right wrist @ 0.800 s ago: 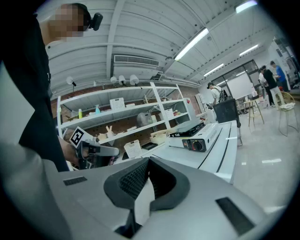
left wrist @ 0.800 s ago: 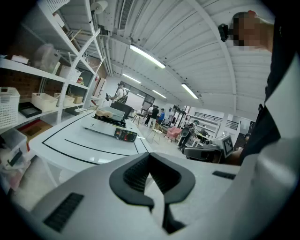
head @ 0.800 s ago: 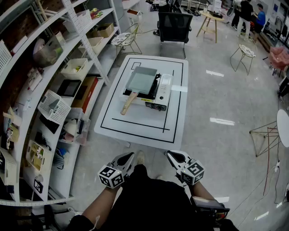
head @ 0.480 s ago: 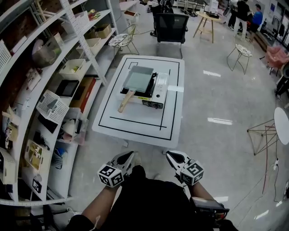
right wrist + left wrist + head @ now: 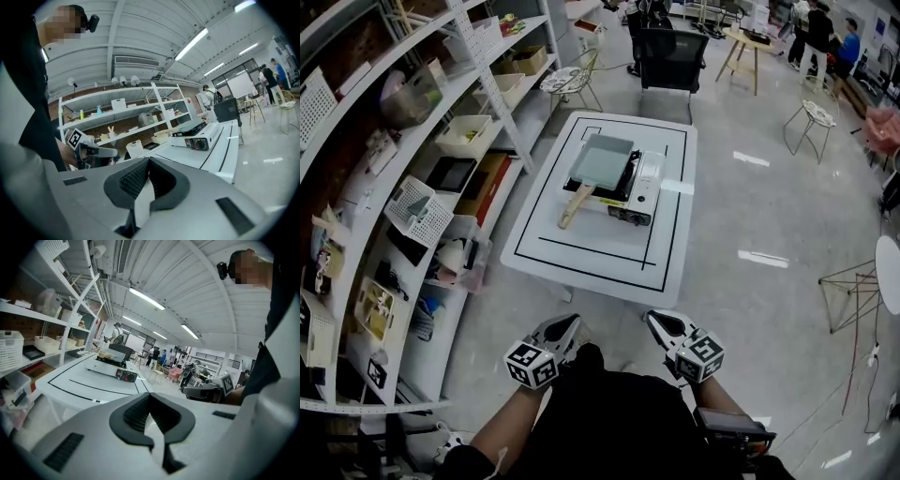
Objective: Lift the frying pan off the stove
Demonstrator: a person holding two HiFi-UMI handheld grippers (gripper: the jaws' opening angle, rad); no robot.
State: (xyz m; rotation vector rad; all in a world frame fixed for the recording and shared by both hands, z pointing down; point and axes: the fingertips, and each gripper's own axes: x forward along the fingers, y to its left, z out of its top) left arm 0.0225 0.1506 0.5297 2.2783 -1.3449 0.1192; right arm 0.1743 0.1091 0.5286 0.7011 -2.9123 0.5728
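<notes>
A square grey frying pan (image 5: 600,162) with a wooden handle (image 5: 574,205) rests on a white portable gas stove (image 5: 630,184) in the middle of a low white table (image 5: 581,258). The stove (image 5: 112,370) shows far off in the left gripper view, and the stove (image 5: 196,137) likewise in the right gripper view. My left gripper (image 5: 569,328) and right gripper (image 5: 654,324) hang close to my body, well short of the table, side by side. Both are shut with nothing between the jaws.
A long shelving unit (image 5: 394,178) with bins and boxes runs along the left. A black office chair (image 5: 670,58) stands behind the table. Wire stools (image 5: 809,112) and people are farther back. Bare floor lies between me and the table.
The table and stove have shifted slightly up and right in the head view as my head moved. Both grippers stay in the same place, still shut.
</notes>
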